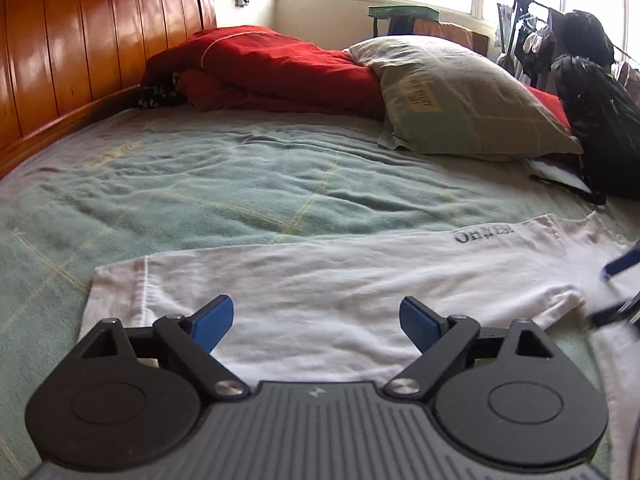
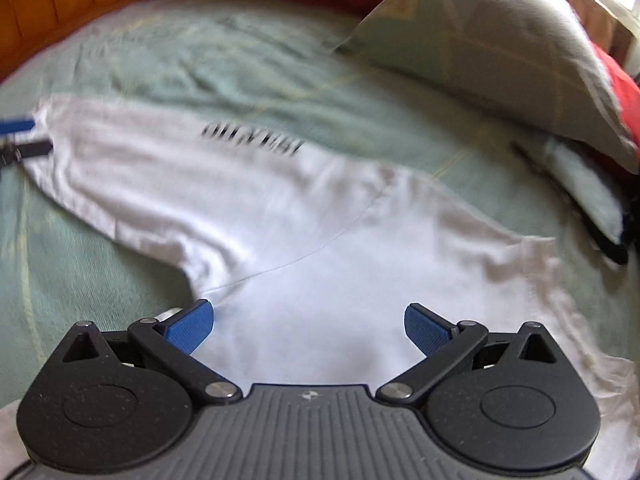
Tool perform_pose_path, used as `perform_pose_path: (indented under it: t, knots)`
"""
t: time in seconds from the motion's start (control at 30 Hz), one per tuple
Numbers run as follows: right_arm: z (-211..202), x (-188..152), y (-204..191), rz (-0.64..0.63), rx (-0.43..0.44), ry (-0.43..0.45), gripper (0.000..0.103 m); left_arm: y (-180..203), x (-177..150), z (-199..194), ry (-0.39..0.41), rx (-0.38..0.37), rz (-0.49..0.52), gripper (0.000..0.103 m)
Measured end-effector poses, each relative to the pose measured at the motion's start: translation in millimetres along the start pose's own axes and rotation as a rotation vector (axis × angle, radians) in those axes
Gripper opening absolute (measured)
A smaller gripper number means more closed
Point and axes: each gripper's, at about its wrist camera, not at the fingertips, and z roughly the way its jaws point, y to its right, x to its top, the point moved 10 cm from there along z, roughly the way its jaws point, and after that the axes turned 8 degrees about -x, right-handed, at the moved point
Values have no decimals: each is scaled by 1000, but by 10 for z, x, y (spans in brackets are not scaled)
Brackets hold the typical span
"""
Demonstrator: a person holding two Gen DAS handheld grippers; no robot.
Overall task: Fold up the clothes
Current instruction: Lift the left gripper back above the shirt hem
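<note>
On the green sheet a white shirt lies flat, soft and creased, with bare room on its far side up to the pillow. Left gripper and right gripper both hover over it, fingers wide, holding nothing. Only the left view shows the wooden headboard sharply; the right view is blurred.

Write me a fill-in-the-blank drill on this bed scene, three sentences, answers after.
1. The T-shirt spread on the bedsheet is ____ in colour.
2. The left gripper and the right gripper both have their fingers ____.
3. The pillow leans on a ____ blanket.

Answers: white; open; red
</note>
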Motion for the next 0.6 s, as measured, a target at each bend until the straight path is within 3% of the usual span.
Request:
perform_pose_path:
  t: [0.1,0.27,0.4,0.5,0.6]
  knots:
    - [-71,-58,-149,-7,39,15,103,39,-37,-58,-12,-4,19,90]
    - [-519,-335,113,1,15,31,103,164,-64,-218,-15,-24,47,90]
    - [-879,-558,322,7,-3,43,103,551,-58,-358,-30,-84,125,90]
    - [-1149,-725,478,12,-17,52,103,1040,-76,-464,-55,-159,217,90]
    - [-1419,-891,635,17,-31,62,103,1657,-135,-628,-75,-311,280,92]
